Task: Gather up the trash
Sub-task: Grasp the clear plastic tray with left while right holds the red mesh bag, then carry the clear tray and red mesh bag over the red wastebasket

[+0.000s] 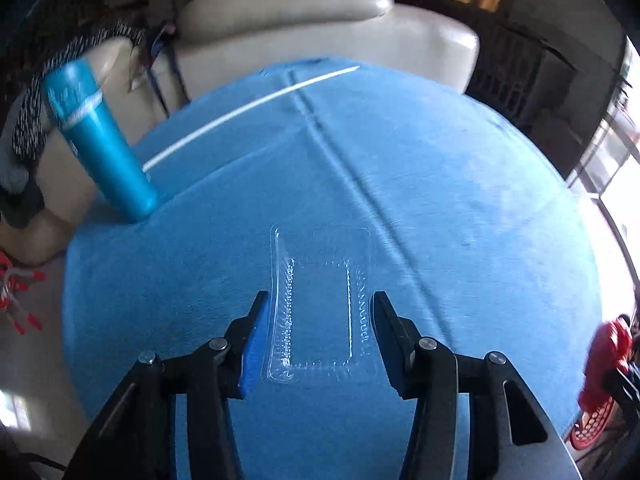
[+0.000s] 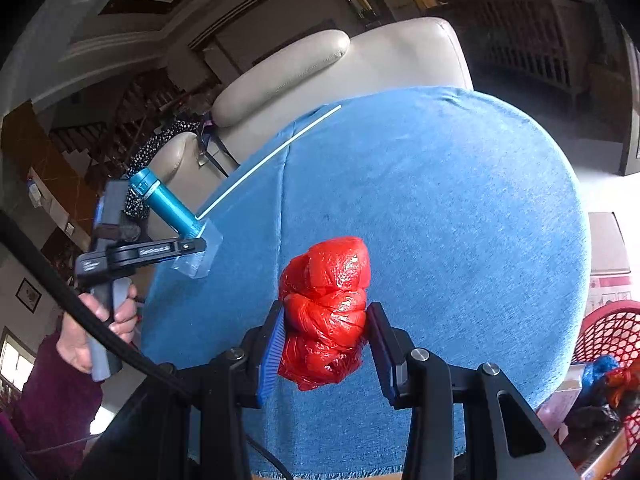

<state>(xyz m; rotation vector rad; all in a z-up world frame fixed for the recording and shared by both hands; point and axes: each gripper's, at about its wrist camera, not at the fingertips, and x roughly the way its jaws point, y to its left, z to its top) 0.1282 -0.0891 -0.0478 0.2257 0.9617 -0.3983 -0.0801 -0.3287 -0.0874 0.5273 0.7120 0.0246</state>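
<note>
Over the round table with the blue cloth (image 2: 440,200), the right gripper (image 2: 326,312) held a crumpled red plastic bag (image 2: 326,280) tight between both pads, lifted a little above the near part of the cloth. The left gripper (image 1: 320,304) was narrow around a clear plastic blister tray (image 1: 320,248) at the table's left edge. Its blue left pad touched the tray's rim; the contact on the other side was hard to see, because the tray is transparent and its outline is faint. The tray looked sharp while the cloth around it was blurred. From the right wrist camera this gripper appeared only sideways, its fingertips hidden, with a person's hand (image 2: 92,328) on its grey handle. A teal bottle (image 1: 104,140) stood at the left edge of the table, and a thin white stick (image 1: 248,108) lay on the far part of the cloth. Behind the table was a cream sofa (image 1: 320,20). To the right of the table, a red mesh basket (image 2: 612,328) was cut off by the frame; its contents were unclear.
</note>
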